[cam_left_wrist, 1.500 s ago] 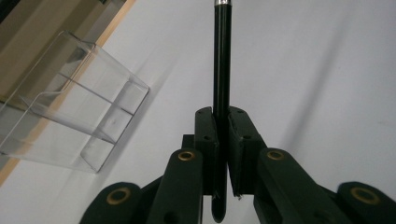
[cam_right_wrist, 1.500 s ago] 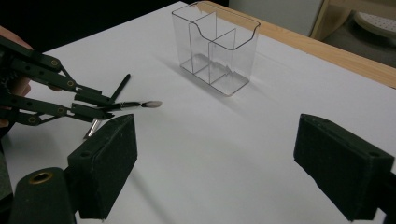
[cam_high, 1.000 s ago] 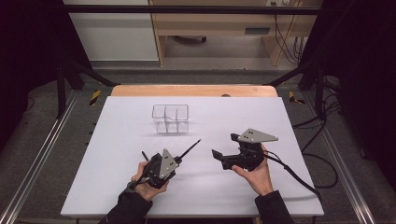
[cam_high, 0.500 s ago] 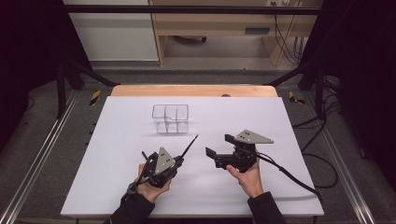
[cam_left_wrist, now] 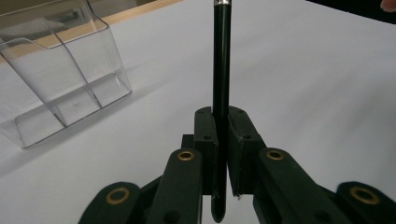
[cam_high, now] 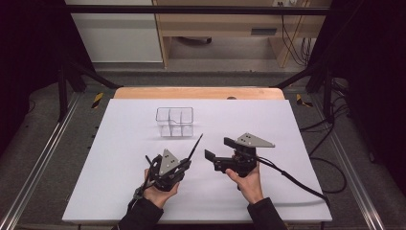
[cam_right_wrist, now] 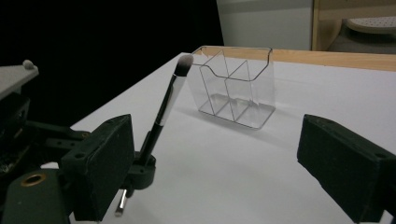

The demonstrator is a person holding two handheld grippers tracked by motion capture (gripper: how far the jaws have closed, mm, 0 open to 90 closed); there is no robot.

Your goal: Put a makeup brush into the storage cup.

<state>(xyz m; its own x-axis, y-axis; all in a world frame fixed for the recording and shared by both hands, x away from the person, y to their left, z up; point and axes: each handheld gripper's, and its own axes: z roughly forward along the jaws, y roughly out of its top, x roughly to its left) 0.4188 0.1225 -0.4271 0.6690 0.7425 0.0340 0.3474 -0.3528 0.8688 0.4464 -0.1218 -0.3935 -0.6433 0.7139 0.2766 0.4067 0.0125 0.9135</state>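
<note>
Brush: a slim makeup brush [cam_high: 195, 145] with a round, smooth black handle, a short silver metal ferrule and a pale, rounded bristle tuft [cam_right_wrist: 185, 61]; it slants up above the desk, tuft end toward the organiser.
Left claw: the left claw [cam_left_wrist: 220, 140] is clamped on the lower handle of the brush; the butt end pokes out behind the black pads.
Left hand: the left hand [cam_high: 158, 191] grips that claw at the near-left part of the desk.
Right claw: the right claw [cam_high: 218, 152] stands wide apart with nothing between its flat, matte black pads; its jaws have just been closing a little. It sits just right of the brush, not touching it.
Organiser: a clear plastic organiser [cam_high: 174, 121], box-shaped with thin dividers forming compartments, stands on the desk beyond the brush, apart from it.
Desk: the desk [cam_high: 297, 139] has a smooth white top with a pale wood edge at the far side.
Writing: none legible.
</note>
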